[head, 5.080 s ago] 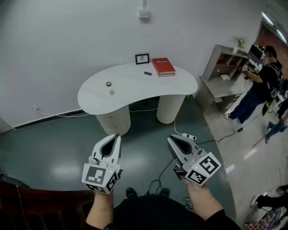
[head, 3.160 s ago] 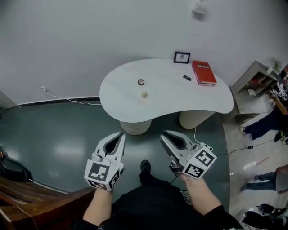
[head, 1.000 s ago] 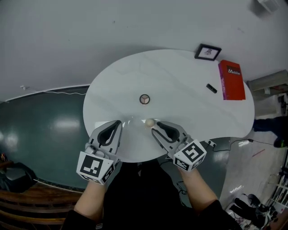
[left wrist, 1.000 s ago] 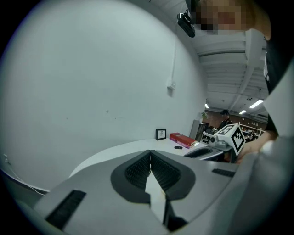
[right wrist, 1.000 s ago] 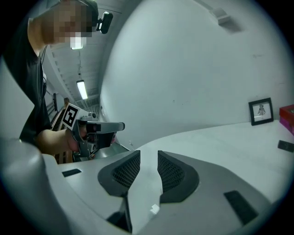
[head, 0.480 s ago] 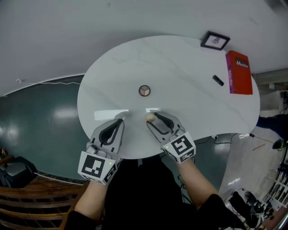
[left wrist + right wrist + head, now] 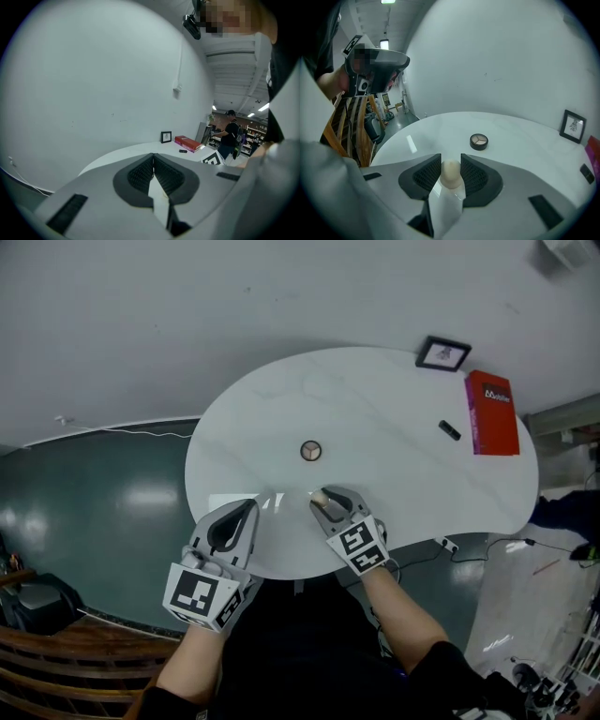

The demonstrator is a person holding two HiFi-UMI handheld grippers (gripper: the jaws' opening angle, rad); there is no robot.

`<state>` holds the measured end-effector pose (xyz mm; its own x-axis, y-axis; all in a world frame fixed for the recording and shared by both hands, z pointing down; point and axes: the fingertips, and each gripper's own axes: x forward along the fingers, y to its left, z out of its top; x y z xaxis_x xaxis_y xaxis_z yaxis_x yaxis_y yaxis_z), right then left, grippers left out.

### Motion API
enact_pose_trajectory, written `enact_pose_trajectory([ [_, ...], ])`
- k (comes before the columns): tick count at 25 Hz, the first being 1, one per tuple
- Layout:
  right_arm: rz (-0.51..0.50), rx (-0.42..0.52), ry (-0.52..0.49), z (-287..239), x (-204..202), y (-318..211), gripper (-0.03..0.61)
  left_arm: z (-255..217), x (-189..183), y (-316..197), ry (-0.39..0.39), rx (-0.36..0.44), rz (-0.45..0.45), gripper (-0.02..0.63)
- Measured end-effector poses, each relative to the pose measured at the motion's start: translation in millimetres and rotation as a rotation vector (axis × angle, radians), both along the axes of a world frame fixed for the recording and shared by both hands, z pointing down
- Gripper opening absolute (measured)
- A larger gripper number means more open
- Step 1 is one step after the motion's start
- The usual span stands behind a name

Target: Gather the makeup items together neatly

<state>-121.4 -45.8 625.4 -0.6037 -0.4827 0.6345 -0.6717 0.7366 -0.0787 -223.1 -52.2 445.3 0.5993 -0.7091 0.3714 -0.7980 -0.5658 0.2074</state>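
A beige makeup sponge (image 7: 320, 494) stands upright on the white table (image 7: 394, 399) near its front edge. My right gripper (image 7: 323, 497) is open around it, and in the right gripper view the sponge (image 7: 451, 173) sits between the two pads. A round eyeshadow compact (image 7: 311, 450) lies just beyond it, and the same compact (image 7: 478, 141) shows ahead of the right jaws. A small black tube (image 7: 450, 430) lies far right by the red book. My left gripper (image 7: 251, 504) hovers over the table's front left edge, shut and empty.
A red book (image 7: 491, 412) and a small framed picture (image 7: 443, 353) sit at the table's far right, against the white wall. Dark green floor surrounds the table. A wooden rail (image 7: 56, 652) is at the lower left. A person (image 7: 230, 133) stands far off.
I have walked up to the table. The right gripper has moved forward and its jaws have spread, so the sponge now stands between them. The left gripper stays shut at the table's edge.
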Motion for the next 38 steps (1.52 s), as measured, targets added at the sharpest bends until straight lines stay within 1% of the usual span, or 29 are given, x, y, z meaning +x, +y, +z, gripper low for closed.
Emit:
enact_pose_trajectory([
  [9, 0.024, 0.047, -0.026, -50.1, 15.6, -11.1, 0.133, -32.1, -1.7, -3.1, 0.028, 0.049, -0.002, 0.011],
  [14, 0.045, 0.070, -0.028, -68.1, 33.3, -24.6, 0.132, -28.4, -3.5, -2.2, 0.039, 0.047, -0.017, 0.011],
  [17, 0.044, 0.078, -0.026, -72.2, 40.9, -33.8, 0.130, -22.9, -4.8, -2.0, 0.033, 0.036, -0.032, 0.011],
  [21, 0.037, 0.090, -0.021, -66.2, 46.0, -55.7, 0.130, -6.1, -7.0, -7.5, 0.019, 0.012, -0.060, 0.011],
  [25, 0.043, 0.084, -0.027, -55.9, 49.6, -74.4, 0.130, 14.4, -3.7, -7.6, 0.019, -0.026, -0.069, 0.011],
  [32, 0.017, 0.058, -0.008, -22.7, 51.5, -99.7, 0.130, 37.8, 1.3, -15.1, 0.003, -0.071, -0.088, 0.011],
  [38, 0.011, 0.061, 0.023, -2.4, 51.6, -117.6, 0.130, 56.2, 11.1, -16.3, 0.002, -0.107, -0.075, 0.011],
])
